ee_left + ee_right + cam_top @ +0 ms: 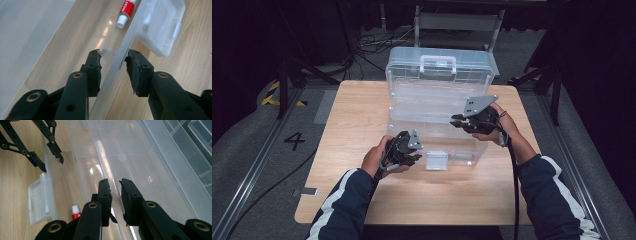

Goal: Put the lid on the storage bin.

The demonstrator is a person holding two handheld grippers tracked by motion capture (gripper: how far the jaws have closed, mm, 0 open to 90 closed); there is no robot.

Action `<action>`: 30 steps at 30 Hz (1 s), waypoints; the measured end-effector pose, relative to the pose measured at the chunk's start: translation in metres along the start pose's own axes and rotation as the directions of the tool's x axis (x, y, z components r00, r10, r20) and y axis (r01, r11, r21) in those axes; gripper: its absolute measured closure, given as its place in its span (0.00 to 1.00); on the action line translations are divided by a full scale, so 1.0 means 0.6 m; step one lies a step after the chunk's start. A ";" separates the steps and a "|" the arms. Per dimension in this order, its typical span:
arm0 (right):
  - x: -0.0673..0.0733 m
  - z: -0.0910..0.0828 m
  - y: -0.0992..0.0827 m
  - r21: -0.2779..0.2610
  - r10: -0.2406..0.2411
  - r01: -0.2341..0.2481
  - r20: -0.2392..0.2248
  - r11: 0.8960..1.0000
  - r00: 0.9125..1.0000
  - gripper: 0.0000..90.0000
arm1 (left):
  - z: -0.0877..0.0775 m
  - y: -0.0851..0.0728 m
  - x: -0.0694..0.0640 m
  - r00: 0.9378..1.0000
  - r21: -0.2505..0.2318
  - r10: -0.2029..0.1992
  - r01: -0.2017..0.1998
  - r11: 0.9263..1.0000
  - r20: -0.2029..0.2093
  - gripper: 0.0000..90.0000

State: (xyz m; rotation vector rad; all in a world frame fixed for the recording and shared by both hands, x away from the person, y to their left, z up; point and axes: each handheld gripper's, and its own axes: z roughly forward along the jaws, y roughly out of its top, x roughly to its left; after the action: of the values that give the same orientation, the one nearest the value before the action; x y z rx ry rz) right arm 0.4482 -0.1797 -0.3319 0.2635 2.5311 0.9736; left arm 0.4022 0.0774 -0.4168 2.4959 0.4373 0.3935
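Left gripper view: left gripper jaws straddle the clear box front wall, centre frame, pads not pressing. Right gripper nearly pressed together over box interior, pinching nothing.

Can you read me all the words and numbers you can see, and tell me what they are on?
"4": a black number on the grey floor, left of the table.
White print on the red band of the small tube inside the clear plastic box: too blurred to read.
No other writing can be read.
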 end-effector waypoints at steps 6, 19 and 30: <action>-0.001 -0.001 -0.007 -0.022 0.023 -0.023 -0.016 0.999 1.000 0.88 | -0.025 -0.007 0.002 1.000 -0.049 0.005 -0.005 0.999 0.009 0.69; 0.003 0.000 -0.011 -0.037 0.033 -0.034 -0.018 0.999 0.999 0.87 | -0.097 -0.038 0.017 1.000 -0.158 -0.026 0.023 0.987 -0.015 0.82; 0.006 0.001 -0.011 -0.038 0.033 -0.034 -0.020 0.999 0.999 0.87 | -0.128 -0.070 0.043 0.991 -0.215 -0.120 0.106 0.971 -0.055 0.90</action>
State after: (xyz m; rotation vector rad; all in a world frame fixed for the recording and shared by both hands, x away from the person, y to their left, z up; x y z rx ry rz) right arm 0.4453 -0.1831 -0.3382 0.2878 2.5303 1.0408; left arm 0.3878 0.1578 -0.3753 2.2448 0.5332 0.4548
